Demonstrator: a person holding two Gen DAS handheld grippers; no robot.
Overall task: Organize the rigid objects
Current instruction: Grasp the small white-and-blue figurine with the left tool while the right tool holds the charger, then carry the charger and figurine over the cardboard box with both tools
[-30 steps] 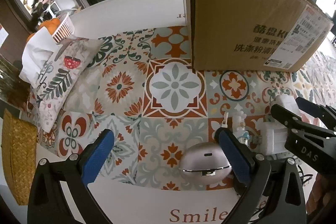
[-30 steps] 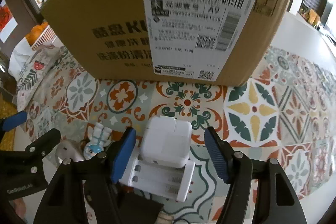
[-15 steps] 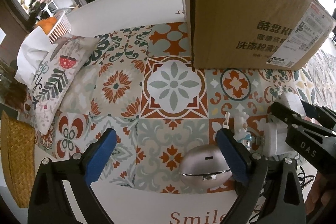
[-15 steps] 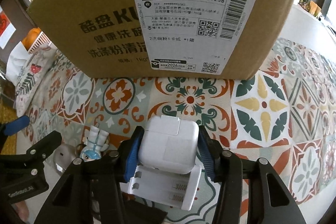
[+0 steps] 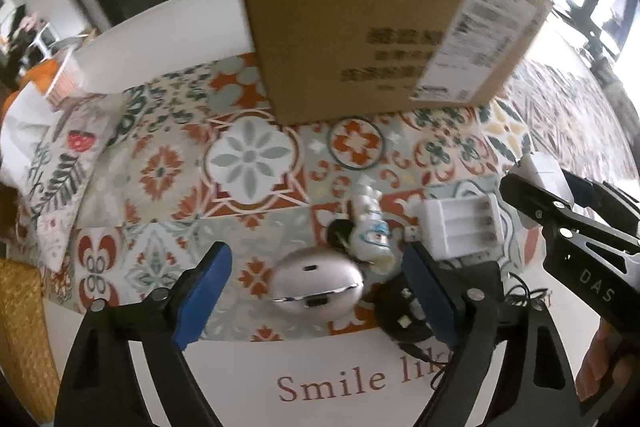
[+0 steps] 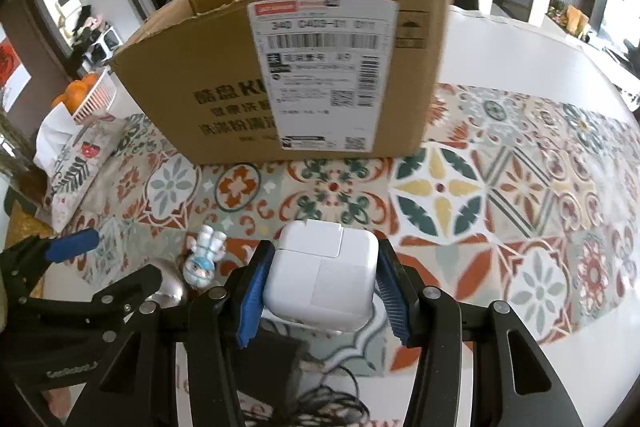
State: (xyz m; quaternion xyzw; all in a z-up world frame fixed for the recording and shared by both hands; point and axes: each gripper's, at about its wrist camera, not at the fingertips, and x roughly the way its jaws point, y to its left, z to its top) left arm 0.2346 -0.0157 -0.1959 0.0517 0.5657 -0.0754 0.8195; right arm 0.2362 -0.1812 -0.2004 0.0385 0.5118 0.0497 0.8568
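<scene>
My right gripper is shut on a white power adapter and holds it above the patterned mat; the adapter also shows in the left wrist view. My left gripper is open around a silver oval case lying on the mat. A white battery holder and a small white-and-blue figurine lie just right of the case. The figurine also shows in the right wrist view. An open cardboard box stands behind them.
A patterned cushion and a white basket of oranges are at the far left. A black cable lies near the mat's front edge. A woven basket is at the left edge.
My right gripper closed on the power adapter and lifted it off the battery holder. My left gripper shifted so the silver case now sits between its fingers.
</scene>
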